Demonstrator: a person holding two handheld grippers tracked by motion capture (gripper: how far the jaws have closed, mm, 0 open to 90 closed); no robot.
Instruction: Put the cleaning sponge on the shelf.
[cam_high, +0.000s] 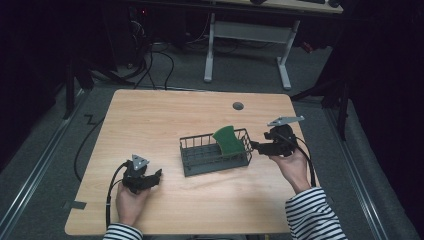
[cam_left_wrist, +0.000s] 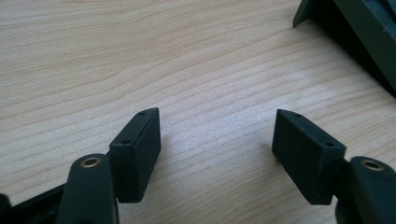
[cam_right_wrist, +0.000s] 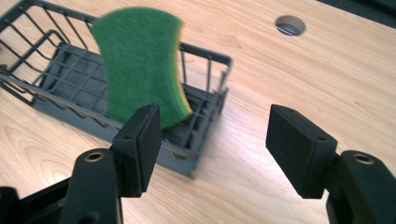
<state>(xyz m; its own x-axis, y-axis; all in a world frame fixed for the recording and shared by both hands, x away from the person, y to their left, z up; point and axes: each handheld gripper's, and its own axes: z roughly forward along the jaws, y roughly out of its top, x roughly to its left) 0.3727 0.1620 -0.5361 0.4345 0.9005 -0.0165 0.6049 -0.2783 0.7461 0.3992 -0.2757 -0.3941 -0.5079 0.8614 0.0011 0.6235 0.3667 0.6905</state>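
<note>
On the counter (cam_high: 150, 115) sits a wire basket (cam_high: 192, 162) with a green sponge (cam_high: 227, 140) standing on edge inside, leaning against its right end wall. Right tongs (cam_high: 256, 146) hang just off that end of the basket, jaws spread with nothing between them and clear of the sponge. Left tongs (cam_high: 157, 175) are also released, resting low over bare wood, left of the basket and apart from it.

Left gripper (cam_high: 156, 175) low over table at near left, jaws wide apart, nothing between pads (cam_left_wrist: 140, 149). Left hand (cam_high: 131, 200) grips from behind. Right gripper (cam_high: 255, 145) at right, pointing left, jaws apart, empty. Right hand (cam_high: 292, 167) underneath, striped sleeve (cam_high: 310, 212) at forearm.
</note>
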